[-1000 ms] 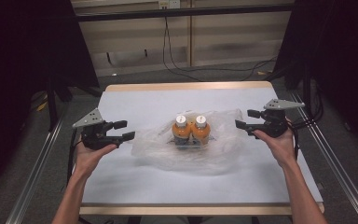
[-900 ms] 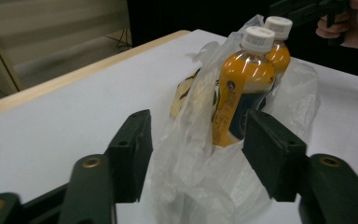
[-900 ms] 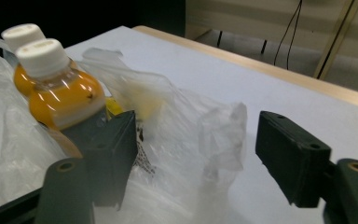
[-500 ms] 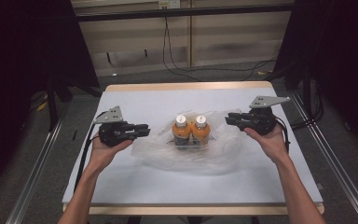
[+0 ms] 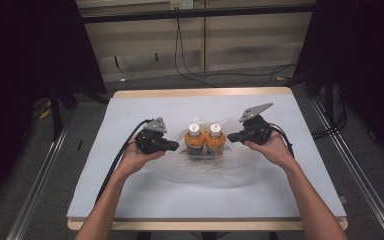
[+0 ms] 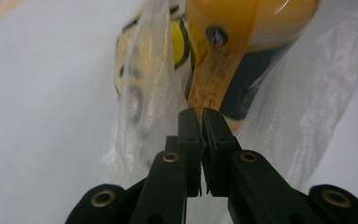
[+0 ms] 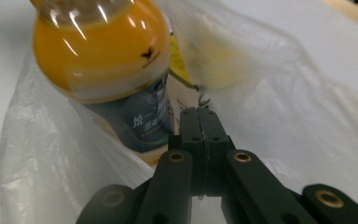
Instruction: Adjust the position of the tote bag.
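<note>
The two orange juice bottles (image 5: pixel 205 141) stood upright, touching, in a clear plastic bag (image 5: pixel 200 170) on the white table cover (image 5: pixel 130 110), between the grippers. The left gripper (image 5: pixel 176 146) had just closed its jaws, pinching bag film just beside the nearer bottle. The right gripper (image 5: pixel 231 136) had likewise just closed on the film opposite.

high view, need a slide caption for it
Both grippers, left and right, closed at the clear plastic bag beside two orange bottles.
</note>
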The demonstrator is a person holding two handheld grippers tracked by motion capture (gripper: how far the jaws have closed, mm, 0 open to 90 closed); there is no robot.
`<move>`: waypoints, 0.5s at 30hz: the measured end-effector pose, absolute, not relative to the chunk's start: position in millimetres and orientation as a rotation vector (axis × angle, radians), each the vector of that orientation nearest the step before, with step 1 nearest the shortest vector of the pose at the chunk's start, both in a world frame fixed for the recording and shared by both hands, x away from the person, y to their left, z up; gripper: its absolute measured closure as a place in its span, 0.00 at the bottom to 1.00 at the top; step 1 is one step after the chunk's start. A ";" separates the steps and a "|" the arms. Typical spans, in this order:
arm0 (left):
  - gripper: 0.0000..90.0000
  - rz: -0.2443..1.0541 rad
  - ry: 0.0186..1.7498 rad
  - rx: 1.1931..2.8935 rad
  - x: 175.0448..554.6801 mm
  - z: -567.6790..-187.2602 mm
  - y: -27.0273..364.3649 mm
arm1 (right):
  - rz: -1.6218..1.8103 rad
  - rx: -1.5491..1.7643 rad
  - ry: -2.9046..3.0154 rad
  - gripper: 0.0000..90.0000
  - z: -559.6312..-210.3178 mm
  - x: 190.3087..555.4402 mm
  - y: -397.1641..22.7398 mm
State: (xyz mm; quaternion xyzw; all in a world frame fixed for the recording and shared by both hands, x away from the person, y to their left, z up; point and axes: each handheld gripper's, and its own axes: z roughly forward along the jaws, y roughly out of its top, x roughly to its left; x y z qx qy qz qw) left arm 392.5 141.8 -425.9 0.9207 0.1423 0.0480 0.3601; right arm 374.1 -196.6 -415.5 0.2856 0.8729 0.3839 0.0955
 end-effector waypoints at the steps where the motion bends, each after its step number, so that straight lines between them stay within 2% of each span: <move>1: 0.96 0.121 0.366 2.390 392.1 -428.3 139.7 | 1.100 0.847 2.604 1.00 -418.8 376.2 -194.6; 15: 0.96 0.112 0.356 2.513 387.9 -454.4 130.9 | 0.882 0.901 2.731 1.00 -457.8 383.4 -189.0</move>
